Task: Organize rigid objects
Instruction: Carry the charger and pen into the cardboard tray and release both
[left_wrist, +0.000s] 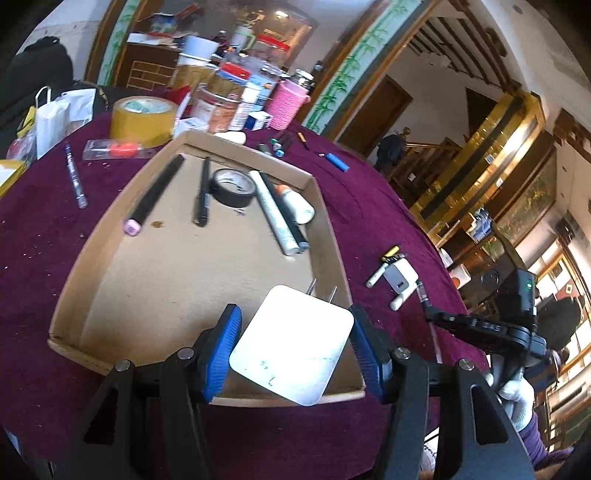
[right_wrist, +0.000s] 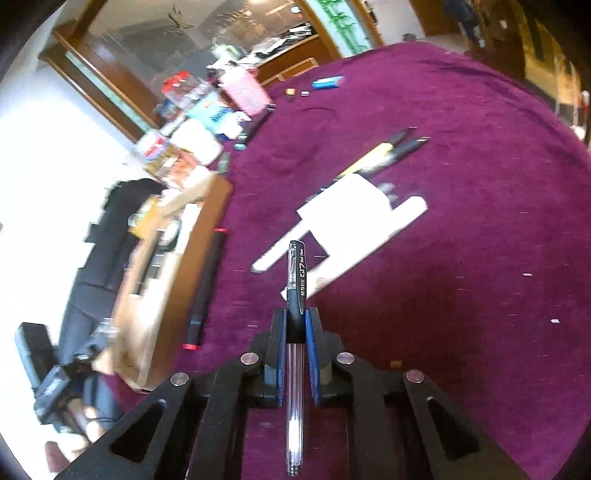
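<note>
The left gripper (left_wrist: 295, 343) clamps the white charger (left_wrist: 291, 343) between its jaws over the near corner of the cardboard tray (left_wrist: 325, 206), seemingly to drop it in, while the right gripper (right_wrist: 295, 343), jaws clenched, grips a black gel pen (right_wrist: 296, 280) above the table (right_wrist: 461, 221).

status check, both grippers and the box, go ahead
Left gripper shut on white charger, over cardboard box near edge. Right gripper shut on gel pen. Nothing blocking.
</note>
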